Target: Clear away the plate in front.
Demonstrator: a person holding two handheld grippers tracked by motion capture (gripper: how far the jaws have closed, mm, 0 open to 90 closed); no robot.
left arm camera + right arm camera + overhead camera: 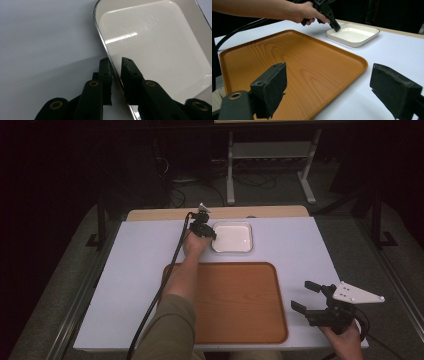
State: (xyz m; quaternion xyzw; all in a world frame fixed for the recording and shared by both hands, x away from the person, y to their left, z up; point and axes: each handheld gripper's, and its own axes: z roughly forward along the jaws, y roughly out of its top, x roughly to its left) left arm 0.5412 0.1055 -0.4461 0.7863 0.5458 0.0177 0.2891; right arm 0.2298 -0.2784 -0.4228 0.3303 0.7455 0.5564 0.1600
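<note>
Glossy white square dish (231,238), rounded corners, shallow wall with a thin dark rim line, lying flat at the far middle of the pale matte desk (135,260). Just on the near side of it, without touching, a wood-grain orange tray (240,302) with raised lip and rounded corners, bare inside. Open desk surface left of the dish and right of it, more beyond the tray's right edge.

Left hand-held gripper (115,65) tilted down at the dish's left rim: one black jaw outside the wall, the other inside, narrowed onto the rim, though a sliver of gap still visible by the outer pad. Right hand-held gripper (307,295) low at the desk's near right corner, well apart from the dish, jaws spread wide, nothing between them.
</note>
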